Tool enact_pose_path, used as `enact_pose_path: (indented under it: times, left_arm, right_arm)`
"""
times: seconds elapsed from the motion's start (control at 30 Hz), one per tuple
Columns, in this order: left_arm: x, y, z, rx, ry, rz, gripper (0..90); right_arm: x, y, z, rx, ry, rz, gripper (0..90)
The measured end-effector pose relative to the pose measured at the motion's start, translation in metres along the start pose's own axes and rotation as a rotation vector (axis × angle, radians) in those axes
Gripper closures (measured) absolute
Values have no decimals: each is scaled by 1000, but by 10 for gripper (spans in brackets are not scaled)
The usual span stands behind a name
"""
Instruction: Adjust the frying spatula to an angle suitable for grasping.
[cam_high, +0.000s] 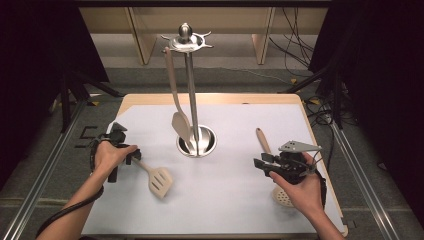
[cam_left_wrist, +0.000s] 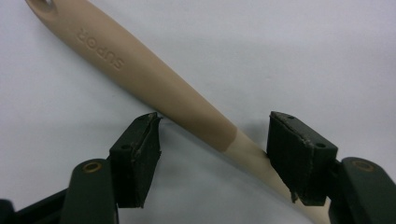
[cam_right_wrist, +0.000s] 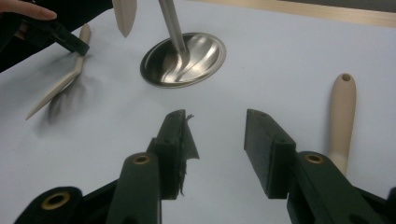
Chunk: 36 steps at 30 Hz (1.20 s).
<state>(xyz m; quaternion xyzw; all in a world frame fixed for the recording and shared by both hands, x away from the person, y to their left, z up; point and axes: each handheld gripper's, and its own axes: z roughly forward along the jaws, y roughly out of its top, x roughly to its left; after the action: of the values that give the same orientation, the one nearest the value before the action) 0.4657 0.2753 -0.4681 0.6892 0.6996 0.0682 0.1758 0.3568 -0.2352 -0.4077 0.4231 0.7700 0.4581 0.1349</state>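
Slotted spatula (cam_high: 159, 181) lies flat on the worktop (cam_high: 235, 200), front-left, and the left gripper (cam_high: 120, 150) is right down on its handle. Looks like the grasp step: jaws spread either side of the handle, one pad touching it, not pinching yet. Next move, I'd say: squeeze, lift, then up to the rack (cam_high: 186, 42) w/ its one utensil already hanging. Right gripper (cam_high: 260, 163) hovers by the skimmer (cam_high: 272, 170), jaws wide apart, holding nothing.

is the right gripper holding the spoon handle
No, the right gripper has its jaws open over bare table, and the spoon handle lies outside them, beside the right jaw.
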Motion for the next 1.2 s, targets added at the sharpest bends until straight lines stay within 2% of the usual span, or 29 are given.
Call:
enact_pose_path:
  times: [0.13,0.17,0.2,0.23,0.27,0.3,0.37,0.4,0.43,0.47,0.5,0.53,0.57,0.6,0.63,0.8,0.83,0.87,0.9,0.97,1.0,1.07,1.13,1.17,1.2]
  left_arm:
    - [0,4,0,33,4,7,357]
    - [0,4,1,27,4,12,359]
    - [0,4,0,28,-3,30,372]
    - [0,5,0,27,-10,35,390]
    - [-1,6,0,17,-15,43,419]
    - [-1,6,0,25,-15,49,449]
    - [-3,8,0,36,-29,64,481]
    - [-5,9,0,36,-31,75,507]
    - [-7,10,1,40,-32,83,526]
    - [-10,10,0,51,-34,93,547]
    - [-12,11,0,59,-43,121,570]
    - [-15,12,-1,73,-39,135,594]
    - [-17,12,-1,77,-38,155,619]
    - [-19,11,-1,77,-34,168,639]
    - [-21,11,-1,88,-31,181,660]
    - [-29,9,-4,120,-1,244,752]
    - [-30,9,-5,129,4,267,755]
    - [-31,8,-4,123,11,258,754]
    - [-35,7,-4,124,17,229,754]
    - [-35,8,-4,131,33,279,751]
    - [-38,7,-4,141,37,251,747]
    - [-38,7,-3,147,36,274,730]
    - [-37,6,0,185,10,251,673]
    - [-37,5,1,183,4,237,646]
    - [-37,4,1,177,8,227,657]
  right_arm:
    - [0,0,-1,13,5,4,596]
    - [-1,0,-1,12,11,8,596]
    - [-1,0,-1,13,0,-1,596]
    - [-1,0,-1,14,0,0,596]
    - [1,-1,0,18,14,29,596]
    - [-1,-1,0,19,10,7,596]
    - [0,0,0,26,9,8,596]
    - [2,-1,0,26,20,34,596]
    - [1,0,-1,30,7,5,596]
    - [1,0,-1,31,8,5,596]
    - [1,0,-1,32,8,5,596]
    - [3,0,-1,39,18,36,596]
    - [2,-1,-1,38,18,36,596]
    - [4,-1,-1,41,26,62,596]
    - [2,-1,-1,37,22,44,597]
    - [1,-1,-2,33,16,37,597]
    - [1,-1,-2,33,16,35,597]
    - [1,-1,-2,31,16,36,597]
    - [2,-1,-2,35,18,38,597]
    - [2,-1,-2,33,18,39,597]
    - [1,-1,-2,29,15,33,597]
    - [1,-1,-2,30,15,35,596]
    - [2,-1,-2,38,25,52,596]
    - [1,-1,-2,35,20,49,596]
    - [1,-1,-1,31,18,37,597]
